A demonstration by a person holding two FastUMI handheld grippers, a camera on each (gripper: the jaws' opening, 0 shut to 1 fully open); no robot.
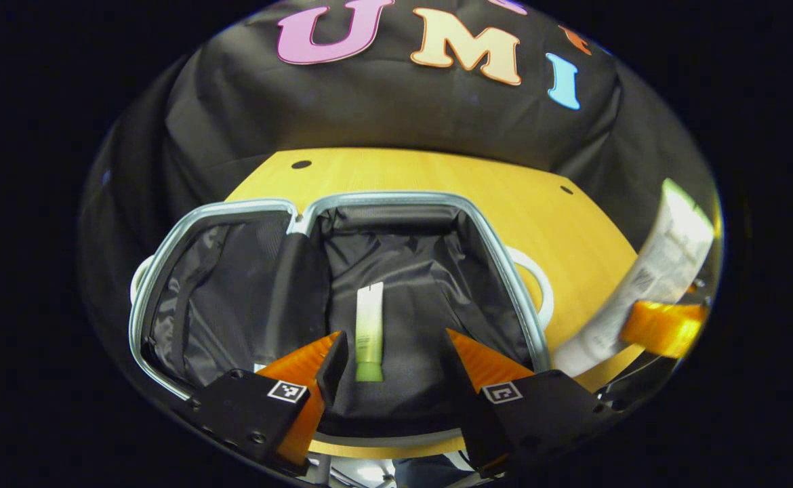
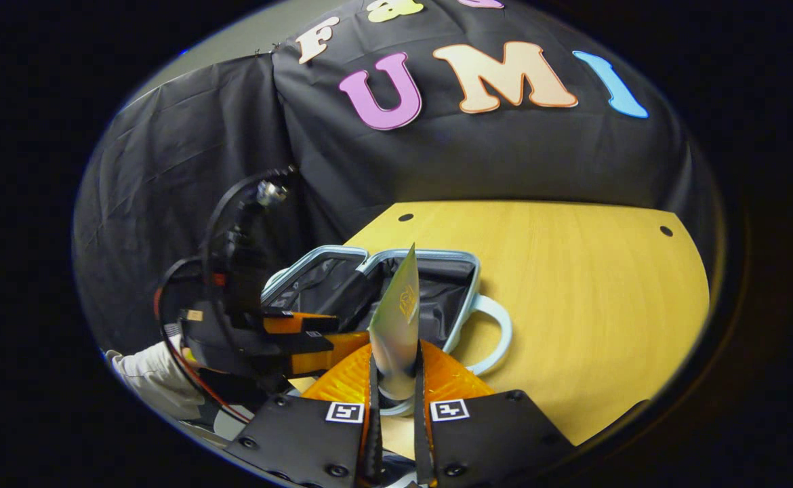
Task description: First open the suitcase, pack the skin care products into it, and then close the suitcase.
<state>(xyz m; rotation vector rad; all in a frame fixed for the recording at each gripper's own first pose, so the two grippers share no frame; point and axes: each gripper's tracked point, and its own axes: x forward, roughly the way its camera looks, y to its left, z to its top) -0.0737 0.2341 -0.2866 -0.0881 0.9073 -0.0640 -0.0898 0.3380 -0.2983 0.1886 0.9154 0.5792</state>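
Right gripper [image 2: 394,407] clamped a tube [image 2: 396,325]; left gripper [image 1: 396,359] gaped.
A green tube [image 1: 369,332] lay between the left fingers [image 1: 332,366], inside the open suitcase [image 1: 410,200] on the desk [image 1: 437,176].

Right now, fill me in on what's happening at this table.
A person is packing skin care products into an open suitcase that lies on the wooden table. One green tube already lies in the suitcase's right half. The left gripper hovers above that tube with its jaws apart and nothing between them. The right gripper is shut on a white tube, holding it upright beside the suitcase, not yet inside. The suitcase lid is still wide open.
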